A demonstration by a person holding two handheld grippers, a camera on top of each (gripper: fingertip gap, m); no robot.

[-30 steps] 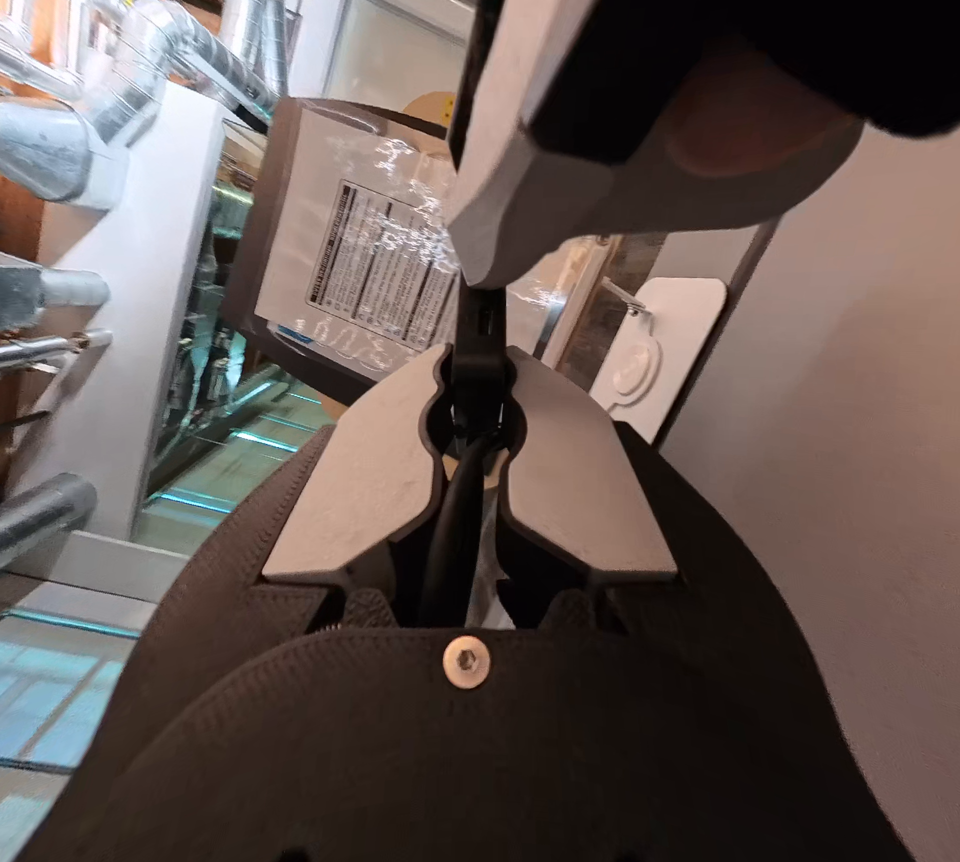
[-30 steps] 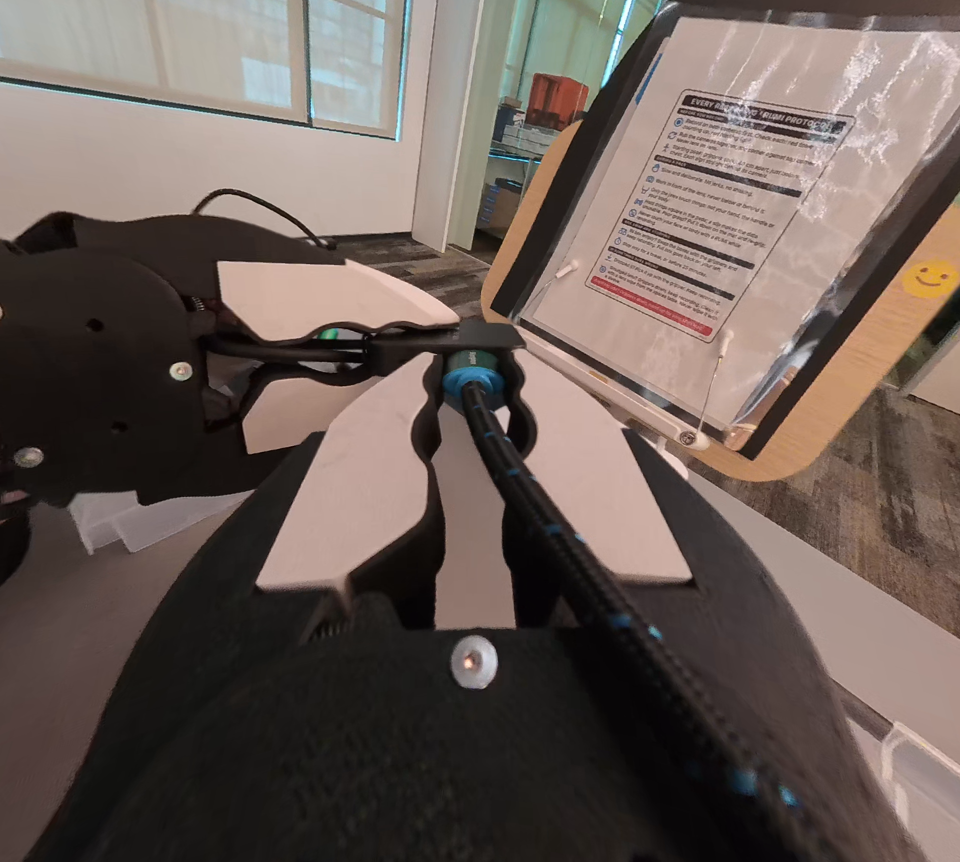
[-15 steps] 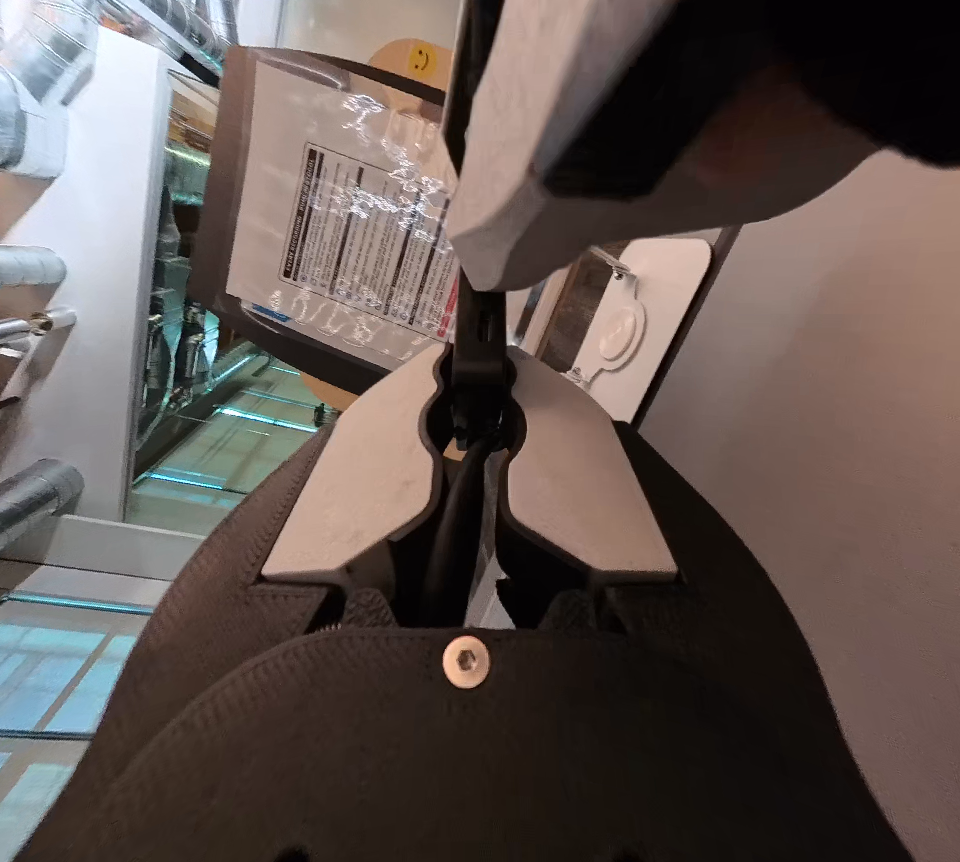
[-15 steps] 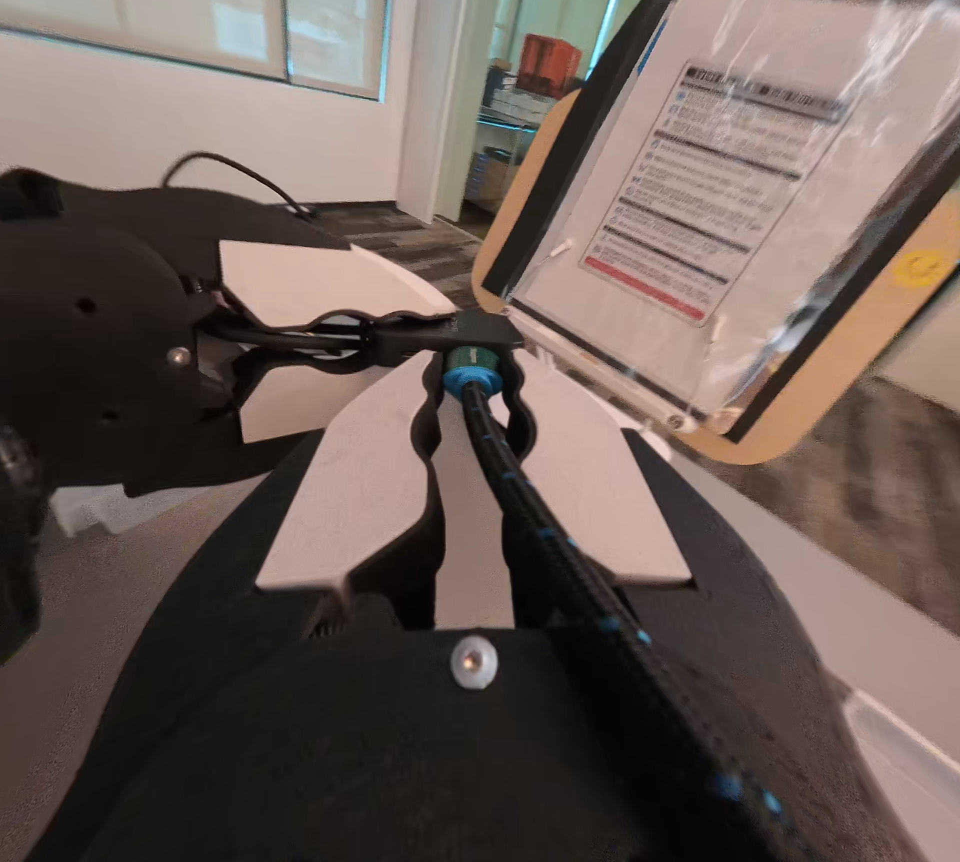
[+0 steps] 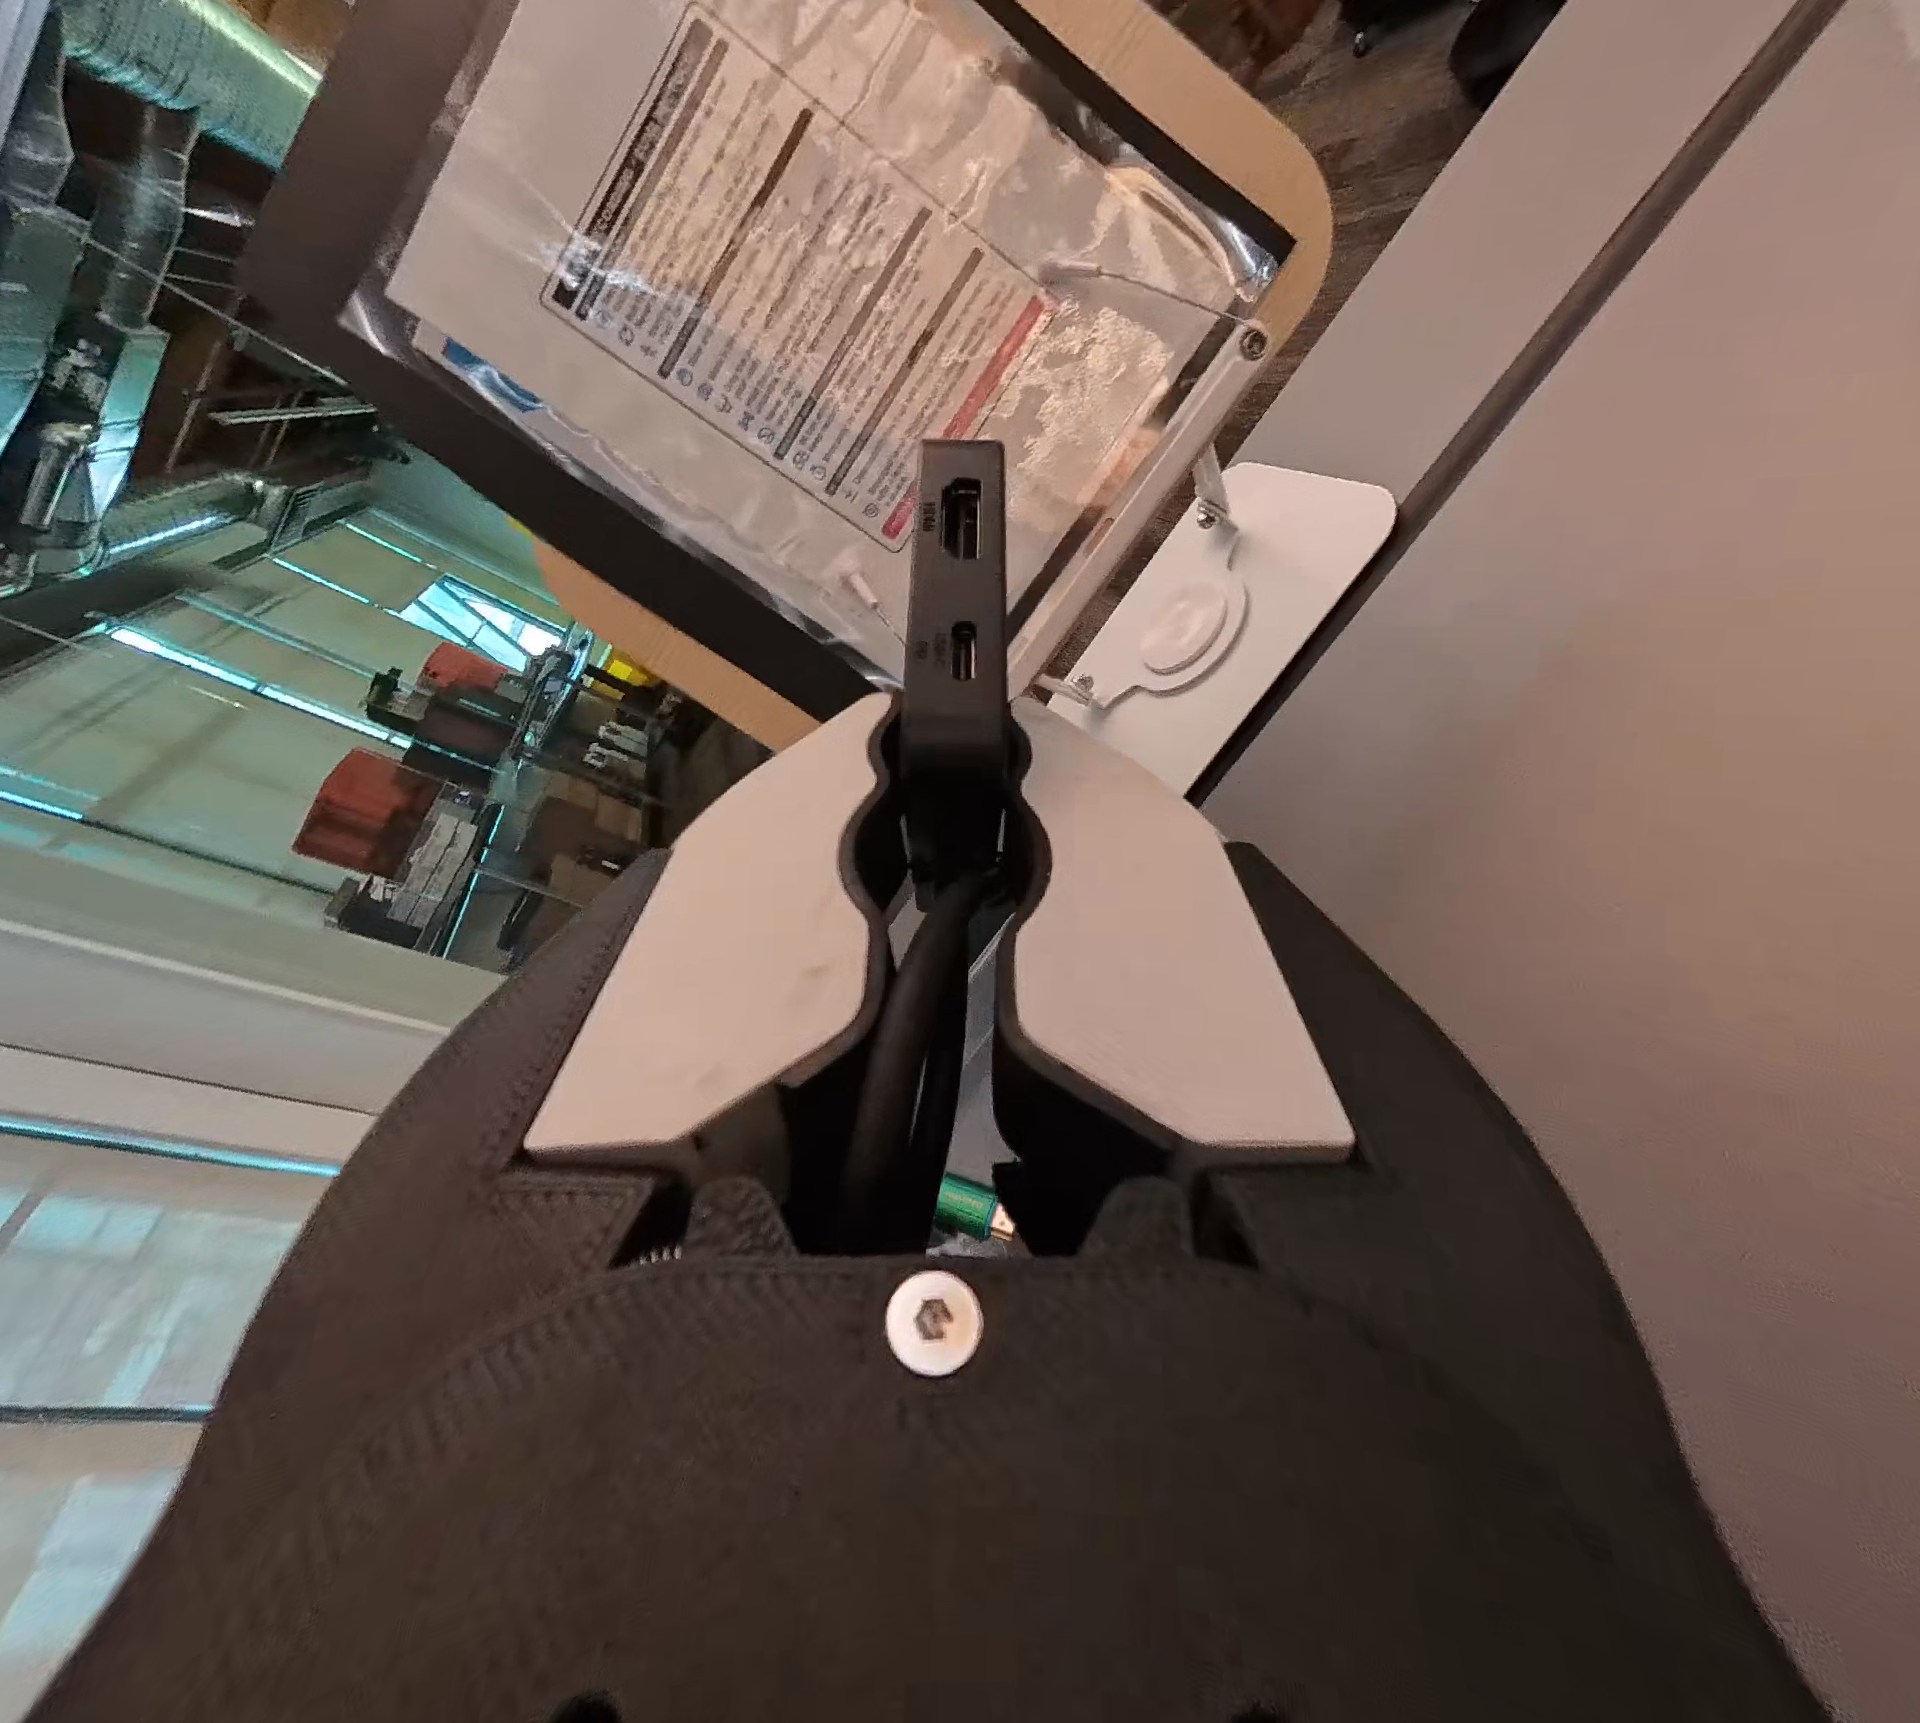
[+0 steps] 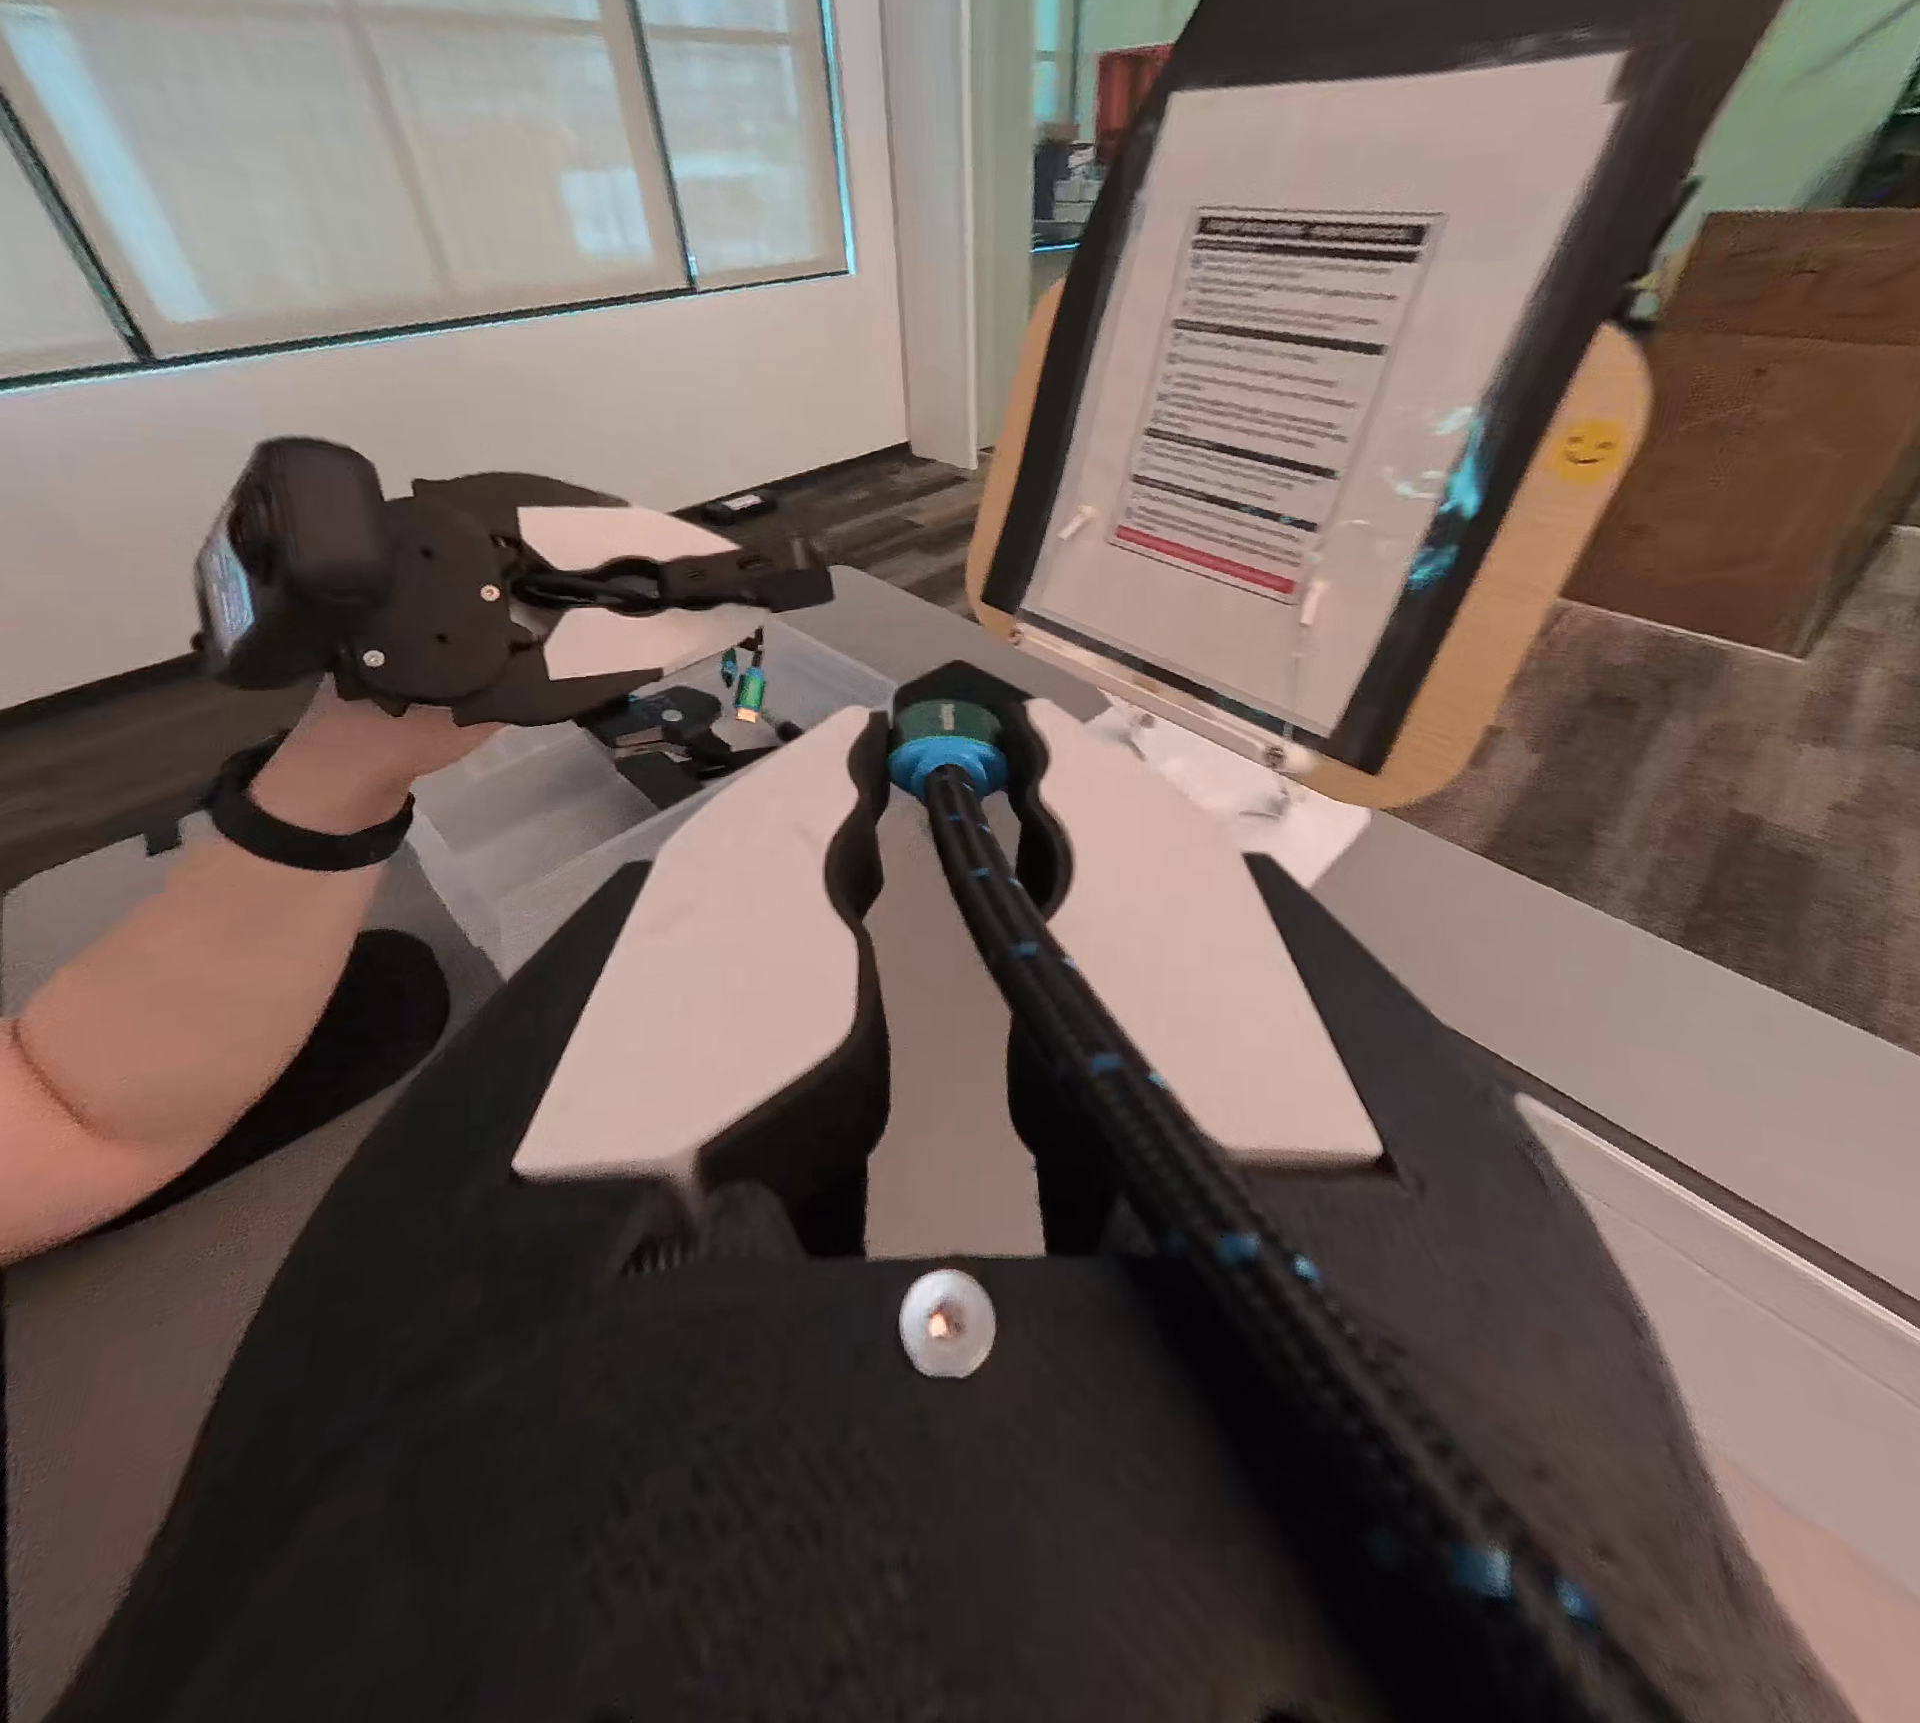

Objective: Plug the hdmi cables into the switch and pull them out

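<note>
The left gripper is clamped on a black switch, its empty ports facing out. Well to its right, the right gripper pinches a braided HDMI cable behind its green plug, apart from the switch. Withdrawing likely goes best straight along the port. Below lie a grey table and bright windows beyond.

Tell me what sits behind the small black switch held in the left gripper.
Behind the small black switch stands a plastic-covered printed sheet on a dark board, with a white stand base beside it. The switch hides the sheet's lower edge.
</note>
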